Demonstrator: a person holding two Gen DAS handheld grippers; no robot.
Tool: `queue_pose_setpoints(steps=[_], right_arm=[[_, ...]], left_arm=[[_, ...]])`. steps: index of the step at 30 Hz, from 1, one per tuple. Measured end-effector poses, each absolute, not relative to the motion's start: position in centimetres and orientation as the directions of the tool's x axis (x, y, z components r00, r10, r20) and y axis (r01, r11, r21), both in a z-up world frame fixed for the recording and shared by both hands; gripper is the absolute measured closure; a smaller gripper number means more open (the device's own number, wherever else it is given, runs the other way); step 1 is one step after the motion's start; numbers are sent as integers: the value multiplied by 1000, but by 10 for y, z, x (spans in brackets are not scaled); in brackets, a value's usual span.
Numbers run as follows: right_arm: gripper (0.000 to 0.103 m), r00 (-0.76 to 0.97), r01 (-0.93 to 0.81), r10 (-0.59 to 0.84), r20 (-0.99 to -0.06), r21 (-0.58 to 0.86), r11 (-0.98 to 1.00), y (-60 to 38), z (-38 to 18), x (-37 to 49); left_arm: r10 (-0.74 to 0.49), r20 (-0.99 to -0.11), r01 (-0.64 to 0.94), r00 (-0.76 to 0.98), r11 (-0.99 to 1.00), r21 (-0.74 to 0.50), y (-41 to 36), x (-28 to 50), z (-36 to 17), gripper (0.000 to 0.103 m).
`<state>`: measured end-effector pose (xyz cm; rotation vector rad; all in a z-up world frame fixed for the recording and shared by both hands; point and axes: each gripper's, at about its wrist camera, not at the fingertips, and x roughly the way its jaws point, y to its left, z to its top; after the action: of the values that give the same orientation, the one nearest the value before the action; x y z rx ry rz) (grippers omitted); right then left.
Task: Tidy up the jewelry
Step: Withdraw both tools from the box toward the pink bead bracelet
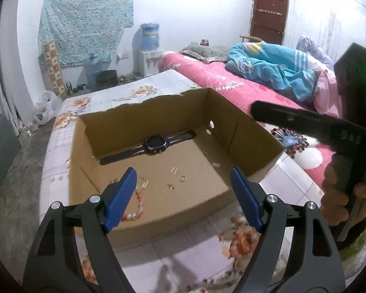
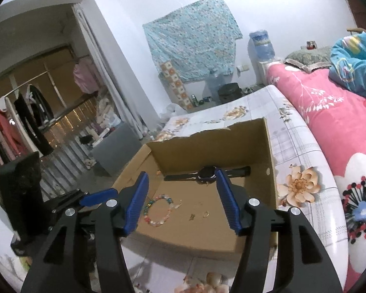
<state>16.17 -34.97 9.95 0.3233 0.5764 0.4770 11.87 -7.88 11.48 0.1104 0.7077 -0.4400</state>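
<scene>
Hovering over the near edge of an open cardboard box, both grippers are holding nothing. The left gripper is standing with its jaws spread wide, and the right gripper is also spread, somewhat less; nothing is lying between either pair of pads.

The box is sitting on a floral-covered bench, close to its near edge, with a pink bed running along the right side. Inside, a watch is lying flat against the far wall, its long axis running side to side, roughly parallel to that wall. A bead bracelet is lying in the near-left corner, opened out into a loop. Small gold pieces, among them a ring, are lying scattered across the middle of the floor; they are too small to name surely.

The bracelet is lying just ahead of and below the left gripper's left pad, so the left hand seems nearer to it; in the right wrist view it is lying between the jaws but well below them. The watch is lying farther off, straight ahead of the right gripper. Reaching for either probably means tipping down into the box, with jaws set across the strap or the bead loop.
</scene>
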Motion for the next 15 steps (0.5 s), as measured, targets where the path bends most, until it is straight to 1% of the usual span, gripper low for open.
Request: queue_pose_setpoints(steps=[3,4,7,11,15], right_arm=[[42,752,-317,476,-456,383,868,-363,98,138],[40,754,-310,467,-462,376,873,-367,97,134],[37,760,-272,423,-494,348,897,-381,88,113],[37,732,-202,364,-577,326,924,-389,65,95],[37,683,-163,342,-645,322,933,-386,42,87]], left_arm=[[-346,-652,414,674,909,-54,-68,106,114,26],[-343,-656,412,672,910,-53,-64,101,114,22],[-334,-666,409,667,911,-48,-54,88,108,20],[-332,-701,415,632,908,-56,-47,74,90,19],[-312,-756,400,575,914,-72,-44,68,61,19]])
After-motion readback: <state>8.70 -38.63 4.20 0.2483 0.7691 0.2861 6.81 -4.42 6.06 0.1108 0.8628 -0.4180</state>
